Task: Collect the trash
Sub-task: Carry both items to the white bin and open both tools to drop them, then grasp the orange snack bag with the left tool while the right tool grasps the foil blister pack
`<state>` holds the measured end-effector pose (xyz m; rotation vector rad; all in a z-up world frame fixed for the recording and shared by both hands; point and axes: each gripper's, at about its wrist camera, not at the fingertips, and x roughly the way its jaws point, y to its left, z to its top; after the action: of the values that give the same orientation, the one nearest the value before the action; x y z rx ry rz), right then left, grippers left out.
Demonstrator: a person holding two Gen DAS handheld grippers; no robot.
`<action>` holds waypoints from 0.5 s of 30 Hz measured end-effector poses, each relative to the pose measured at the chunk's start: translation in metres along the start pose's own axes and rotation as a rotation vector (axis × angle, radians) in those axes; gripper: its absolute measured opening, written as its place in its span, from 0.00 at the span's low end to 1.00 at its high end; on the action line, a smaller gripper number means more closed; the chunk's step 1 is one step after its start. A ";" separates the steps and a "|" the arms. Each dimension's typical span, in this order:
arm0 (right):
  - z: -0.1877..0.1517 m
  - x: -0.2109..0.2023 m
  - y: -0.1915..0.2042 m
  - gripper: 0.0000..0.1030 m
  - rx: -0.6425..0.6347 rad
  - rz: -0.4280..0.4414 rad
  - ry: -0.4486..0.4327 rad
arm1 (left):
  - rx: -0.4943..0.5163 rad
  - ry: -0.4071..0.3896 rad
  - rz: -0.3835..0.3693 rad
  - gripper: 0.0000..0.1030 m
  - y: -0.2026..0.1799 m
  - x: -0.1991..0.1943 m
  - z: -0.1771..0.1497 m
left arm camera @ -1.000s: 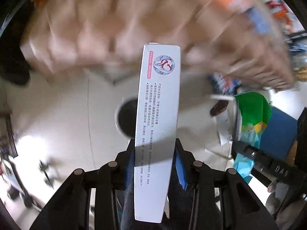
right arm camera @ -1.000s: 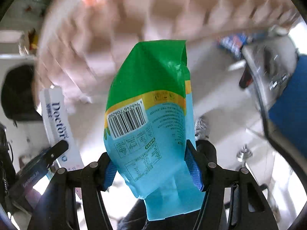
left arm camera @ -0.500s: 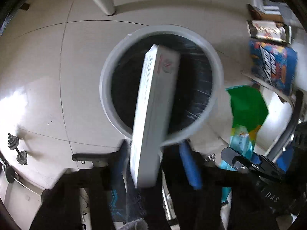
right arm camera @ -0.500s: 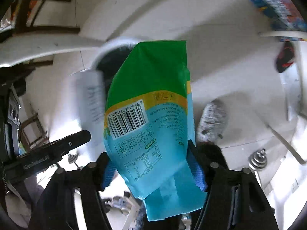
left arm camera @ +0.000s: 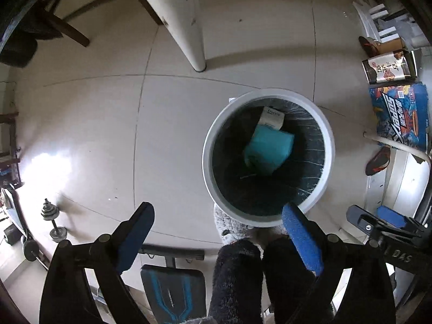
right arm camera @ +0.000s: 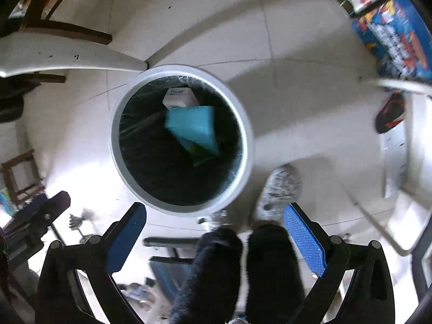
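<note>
A round white bin (left arm camera: 208,159) (right arm camera: 248,137) with a black liner stands on the tiled floor below both grippers. Inside it lie the white toothpaste box (left arm camera: 272,117) (right arm camera: 178,98) and, partly over it, the teal and green snack bag (left arm camera: 268,148) (right arm camera: 193,129). My left gripper (left arm camera: 217,214) hangs above the bin's near-left rim, its jaws opening wide with nothing between them. My right gripper (right arm camera: 214,217) hovers over the bin's near edge, its jaws likewise opening and bare. The right gripper's tip (left arm camera: 378,220) shows at the right of the left wrist view.
A white table leg (left arm camera: 189,27) (right arm camera: 81,59) stands just beyond the bin, wooden chair legs (left arm camera: 67,27) behind it. A blue printed carton (left arm camera: 399,116) and a shoe (left arm camera: 378,160) lie to the right. A person's dark fuzzy trouser legs (left arm camera: 259,275) and grey slippers (right arm camera: 279,191) are near the bin; dumbbells (left arm camera: 52,221) left.
Both grippers dropped down over the bin and opened. The toothpaste box left the left gripper and the snack bag left the right one; both now lie inside the bin.
</note>
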<state>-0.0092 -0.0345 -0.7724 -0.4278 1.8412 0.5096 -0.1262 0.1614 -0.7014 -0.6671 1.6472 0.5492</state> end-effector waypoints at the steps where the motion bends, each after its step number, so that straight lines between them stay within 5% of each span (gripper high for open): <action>1: -0.004 -0.008 0.003 1.00 -0.011 -0.017 -0.012 | 0.003 -0.008 0.003 0.94 -0.001 -0.007 -0.003; 15: -0.060 -0.133 0.023 1.00 -0.065 -0.073 -0.106 | 0.006 -0.060 -0.003 0.94 -0.017 -0.110 -0.049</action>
<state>-0.0277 -0.0422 -0.6258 -0.5009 1.7044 0.5334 -0.1364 0.1292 -0.5841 -0.6425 1.5914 0.5565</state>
